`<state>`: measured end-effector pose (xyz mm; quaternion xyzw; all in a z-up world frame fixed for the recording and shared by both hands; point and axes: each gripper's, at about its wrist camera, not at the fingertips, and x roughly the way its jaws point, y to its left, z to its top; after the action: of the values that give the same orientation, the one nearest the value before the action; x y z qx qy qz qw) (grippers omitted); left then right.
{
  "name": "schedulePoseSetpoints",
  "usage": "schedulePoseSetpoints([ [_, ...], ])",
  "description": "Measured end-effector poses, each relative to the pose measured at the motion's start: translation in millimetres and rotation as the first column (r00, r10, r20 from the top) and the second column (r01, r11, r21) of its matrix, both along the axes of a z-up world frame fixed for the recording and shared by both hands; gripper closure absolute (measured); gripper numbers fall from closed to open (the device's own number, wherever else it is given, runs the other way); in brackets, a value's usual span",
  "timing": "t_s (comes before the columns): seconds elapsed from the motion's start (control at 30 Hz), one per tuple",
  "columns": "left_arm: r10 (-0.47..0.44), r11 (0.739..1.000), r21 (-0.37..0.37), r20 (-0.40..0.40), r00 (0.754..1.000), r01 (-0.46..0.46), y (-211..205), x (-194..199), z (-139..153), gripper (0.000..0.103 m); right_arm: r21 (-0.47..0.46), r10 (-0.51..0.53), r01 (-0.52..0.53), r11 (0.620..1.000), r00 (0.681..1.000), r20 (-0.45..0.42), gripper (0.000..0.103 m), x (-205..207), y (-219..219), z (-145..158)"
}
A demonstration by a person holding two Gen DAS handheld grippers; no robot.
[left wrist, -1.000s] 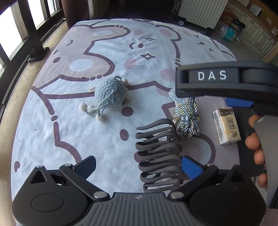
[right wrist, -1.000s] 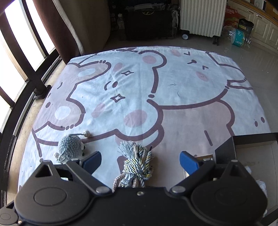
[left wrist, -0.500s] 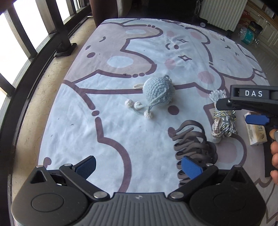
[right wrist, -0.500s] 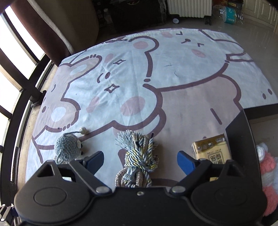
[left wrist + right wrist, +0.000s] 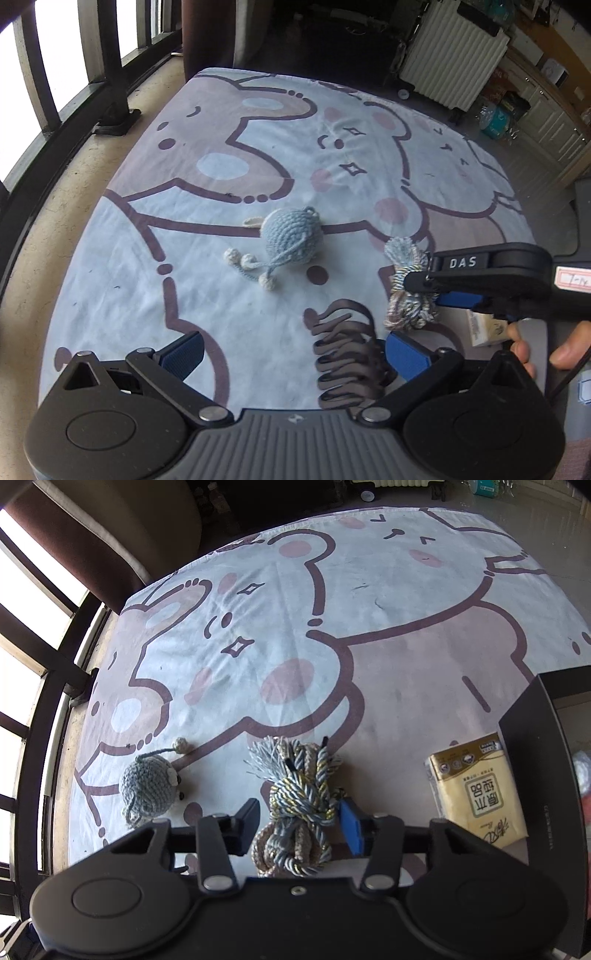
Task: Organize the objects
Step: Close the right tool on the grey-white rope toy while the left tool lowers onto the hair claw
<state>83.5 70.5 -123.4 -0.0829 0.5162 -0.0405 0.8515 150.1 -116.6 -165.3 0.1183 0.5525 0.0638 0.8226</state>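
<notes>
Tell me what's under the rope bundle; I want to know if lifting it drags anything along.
Only the cartoon-print sheet shows around the rope bundle, which the right gripper has just closed on. The patch directly beneath is covered.

Both wrist cams sit low over the cartoon bedsheet (image 5: 229, 280), pitched steeply down, facing the radiator (image 5: 452, 55) end. Left cam is offset left and catches the right gripper (image 5: 424, 295) side-on. Shared: rope bundle (image 5: 295, 805), crochet toy (image 5: 149, 788), tissue pack (image 5: 476, 794).
</notes>
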Motion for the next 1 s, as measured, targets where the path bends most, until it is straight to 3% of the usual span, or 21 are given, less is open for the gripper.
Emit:
schedulePoseSetpoints([
  [0.03, -0.009, 1.000, -0.011, 0.000, 1.000, 0.009, -4.5, 0.4, -0.9, 0.000, 0.003, -0.003, 0.003, 1.000, 1.000, -0.003, 0.065, -0.2, -2.0, -0.2],
  [0.3, -0.084, 0.993, 0.073, -0.066, 0.994, 0.089, -23.9, 0.2, -23.9, 0.000, 0.007, 0.022, -0.022, 1.000, 1.000, -0.021, 0.070, -2.2, -8.4, 5.3],
  [0.4, -0.070, 0.993, 0.086, -0.070, 0.995, 0.075, -12.9, 1.2, -25.3, 0.000, 0.011, 0.036, -0.036, 0.999, 0.999, -0.027, 0.078, -2.3, -10.4, 9.0],
  [0.43, -0.054, 0.995, 0.085, -0.072, 0.996, 0.060, -9.0, 1.7, -24.1, 0.000, 0.010, 0.041, -0.041, 0.999, 0.999, -0.026, 0.089, -2.7, -11.0, 10.3],
  [0.57, -0.014, 0.989, 0.146, -0.069, 0.998, 0.024, 2.2, 1.0, -19.4, 0.000, 0.001, 0.066, -0.066, 0.998, 0.997, -0.029, 0.096, -5.3, -11.2, 14.4],
  [0.77, 0.054, 0.969, 0.243, -0.086, 0.995, -0.032, 19.5, 0.7, -18.4, 0.001, 0.030, 0.043, -0.042, 0.999, 0.999, -0.029, 0.096, -8.1, -12.5, 13.9],
  [0.83, 0.094, 0.958, 0.277, -0.078, 0.992, -0.069, 25.0, 1.0, -16.3, 0.003, 0.073, 0.009, -0.006, 0.997, 0.999, -0.032, 0.091, -7.9, -16.0, 12.3],
  [1.0, 0.159, 0.961, 0.231, -0.024, 0.987, -0.149, 32.2, 1.7, 0.2, 0.007, 0.155, -0.079, 0.084, 0.984, 0.996, -0.036, 0.079, -6.8, -25.3, 10.9],
])
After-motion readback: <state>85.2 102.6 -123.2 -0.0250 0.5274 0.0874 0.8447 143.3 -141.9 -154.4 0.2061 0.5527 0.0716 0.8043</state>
